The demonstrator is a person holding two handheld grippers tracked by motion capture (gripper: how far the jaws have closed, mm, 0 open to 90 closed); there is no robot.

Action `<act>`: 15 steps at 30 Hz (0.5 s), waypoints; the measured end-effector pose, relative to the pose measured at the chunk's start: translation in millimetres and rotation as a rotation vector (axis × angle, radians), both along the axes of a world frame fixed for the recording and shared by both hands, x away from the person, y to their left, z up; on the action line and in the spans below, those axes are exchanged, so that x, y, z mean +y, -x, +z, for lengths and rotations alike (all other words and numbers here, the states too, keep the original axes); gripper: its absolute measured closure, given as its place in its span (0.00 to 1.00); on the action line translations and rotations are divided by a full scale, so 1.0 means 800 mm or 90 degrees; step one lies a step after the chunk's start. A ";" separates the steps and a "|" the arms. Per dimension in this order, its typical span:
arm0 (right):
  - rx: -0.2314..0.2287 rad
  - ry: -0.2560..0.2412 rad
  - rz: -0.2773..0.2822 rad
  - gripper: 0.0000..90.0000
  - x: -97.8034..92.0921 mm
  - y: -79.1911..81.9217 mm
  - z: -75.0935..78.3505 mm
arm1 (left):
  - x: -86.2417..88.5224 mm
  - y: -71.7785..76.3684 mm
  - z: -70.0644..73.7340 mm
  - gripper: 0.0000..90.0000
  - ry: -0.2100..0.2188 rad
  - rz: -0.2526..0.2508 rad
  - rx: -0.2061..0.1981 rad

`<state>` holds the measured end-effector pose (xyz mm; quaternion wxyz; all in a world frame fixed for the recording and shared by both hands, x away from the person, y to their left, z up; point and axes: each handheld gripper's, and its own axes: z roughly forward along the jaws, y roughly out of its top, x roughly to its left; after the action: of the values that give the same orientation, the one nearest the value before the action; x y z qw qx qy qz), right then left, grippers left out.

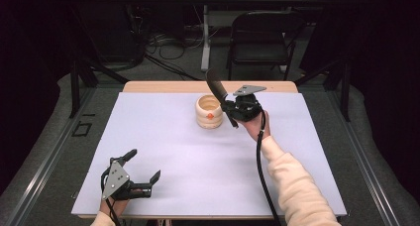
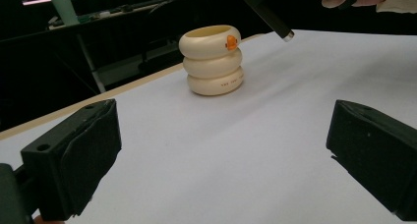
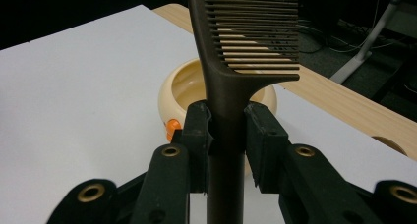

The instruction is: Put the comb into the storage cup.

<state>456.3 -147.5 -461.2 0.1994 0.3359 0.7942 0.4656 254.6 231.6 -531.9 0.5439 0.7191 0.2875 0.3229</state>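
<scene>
Black padded jaws of the left gripper stand wide apart with nothing between them, low over the near left part of the white table cover, close to the person's edge. Its grey three-cornered plate faces up in the high view, and its own view looks between the two pads across bare white sheet toward the holder.

Farther in, the right gripper is held up in the person's right hand, a pale sleeve trailing back toward the near right corner. Its jaws are closed tight on the handle of a dark brown comb, gripping it just below where the teeth begin. The comb stands nearly upright, toothed end up, tilting a little to the left in the high view, with the handle end reaching down below the jaws.

Just beside and behind the comb sits a cream ribbed holder, three stacked rings with an orange mark on its front, open at the top, resting on the far middle of the sheet. The comb is above its right rim, not inside
</scene>
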 end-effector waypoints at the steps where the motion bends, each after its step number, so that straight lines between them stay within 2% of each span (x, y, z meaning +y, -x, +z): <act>1: 0.001 -0.002 0.000 0.80 0.000 0.000 0.000 | 0.000 0.000 0.000 0.00 0.000 0.000 0.000; 15: -0.002 -0.010 -0.002 0.80 0.004 -0.008 0.008 | 0.000 0.000 0.000 0.00 0.001 0.000 -0.002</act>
<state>462.4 -143.9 -454.9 0.1990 0.3378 0.7897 0.4719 254.4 231.6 -531.8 0.5451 0.7181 0.2867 0.3240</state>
